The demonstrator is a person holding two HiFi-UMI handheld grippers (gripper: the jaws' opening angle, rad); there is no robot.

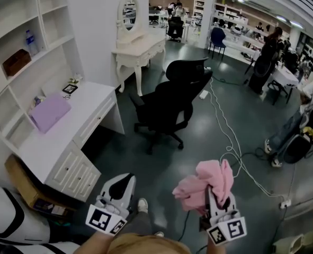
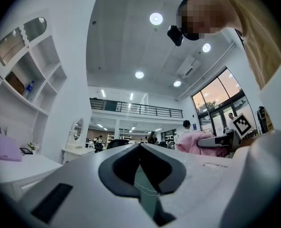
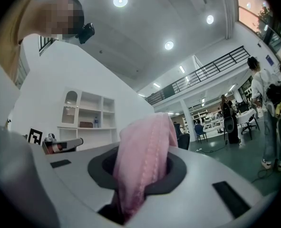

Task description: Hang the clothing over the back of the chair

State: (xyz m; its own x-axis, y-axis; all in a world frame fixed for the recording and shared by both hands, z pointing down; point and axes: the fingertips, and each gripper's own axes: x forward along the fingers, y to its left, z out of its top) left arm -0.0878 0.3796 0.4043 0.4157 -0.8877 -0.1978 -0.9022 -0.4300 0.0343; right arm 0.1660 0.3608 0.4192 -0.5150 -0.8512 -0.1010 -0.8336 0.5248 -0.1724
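A black office chair (image 1: 169,102) stands on the dark floor ahead, with its back toward me. My right gripper (image 1: 213,197) is at the bottom right of the head view, shut on a bunched pink garment (image 1: 209,184). In the right gripper view the pink garment (image 3: 142,160) fills the gap between the jaws and rises over their tips. My left gripper (image 1: 125,179) is at the bottom left, shut with nothing in it. In the left gripper view the left gripper (image 2: 140,146) has its jaws meeting at the tip. The pink garment (image 2: 197,141) shows to its right.
A white desk (image 1: 66,136) with shelves lines the left wall and carries a purple pouch (image 1: 49,112). A white vanity table (image 1: 137,49) stands beyond the chair. White cables (image 1: 225,136) run along the floor on the right. A cardboard box (image 1: 24,187) sits at my left, and people are seated at far tables.
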